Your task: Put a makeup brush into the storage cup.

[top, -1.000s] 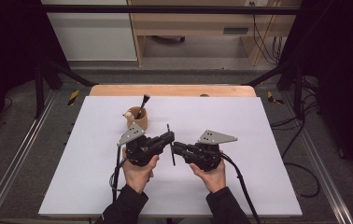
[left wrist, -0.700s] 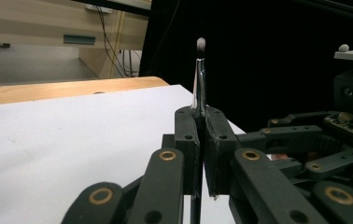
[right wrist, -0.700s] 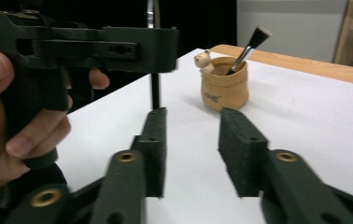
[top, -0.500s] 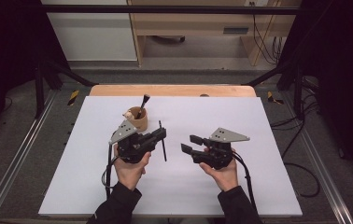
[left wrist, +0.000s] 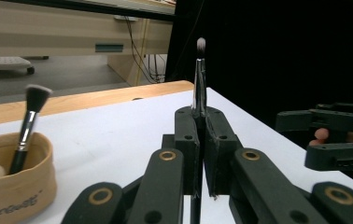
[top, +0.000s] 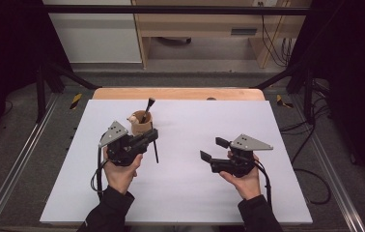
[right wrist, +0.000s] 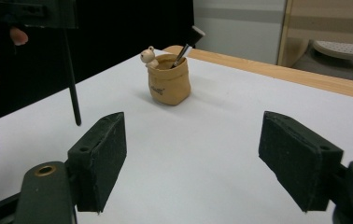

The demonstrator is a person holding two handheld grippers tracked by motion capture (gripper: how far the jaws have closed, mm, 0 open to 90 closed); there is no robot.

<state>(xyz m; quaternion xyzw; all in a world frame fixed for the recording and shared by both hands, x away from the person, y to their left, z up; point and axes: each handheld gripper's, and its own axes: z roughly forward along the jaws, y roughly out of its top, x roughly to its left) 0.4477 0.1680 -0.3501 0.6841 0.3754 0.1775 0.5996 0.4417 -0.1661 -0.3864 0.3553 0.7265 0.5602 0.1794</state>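
Observation:
My left gripper (top: 154, 137) is shut on a thin black-handled makeup brush (top: 156, 151), which it holds upright above the white table; its small bristle tip (left wrist: 201, 45) points up between the pads (left wrist: 187, 140). Just behind it stands a tan fabric pouch (top: 141, 124) with a wider brush (top: 147, 107) and a small figure in it. My right gripper (top: 213, 149) hovers to the right, apart from the brush. Its jaws have just been opening and stand wide with nothing between the pads (right wrist: 99, 158). From the right gripper view, the pouch (right wrist: 168, 84) is ahead and the held brush's handle (right wrist: 72, 88) hangs at left.
The white table top (top: 185, 193) has a wooden strip (top: 178, 93) along its far edge. Metal rails (top: 16, 169) run down both sides, with cables (top: 311, 169) on the floor at right. Wooden furniture (top: 195, 29) stands behind the table.
The two grippers were close together at the brush. The right one has let go, opened and drawn away to the right. The left one has shifted left towards the pouch with the brush.

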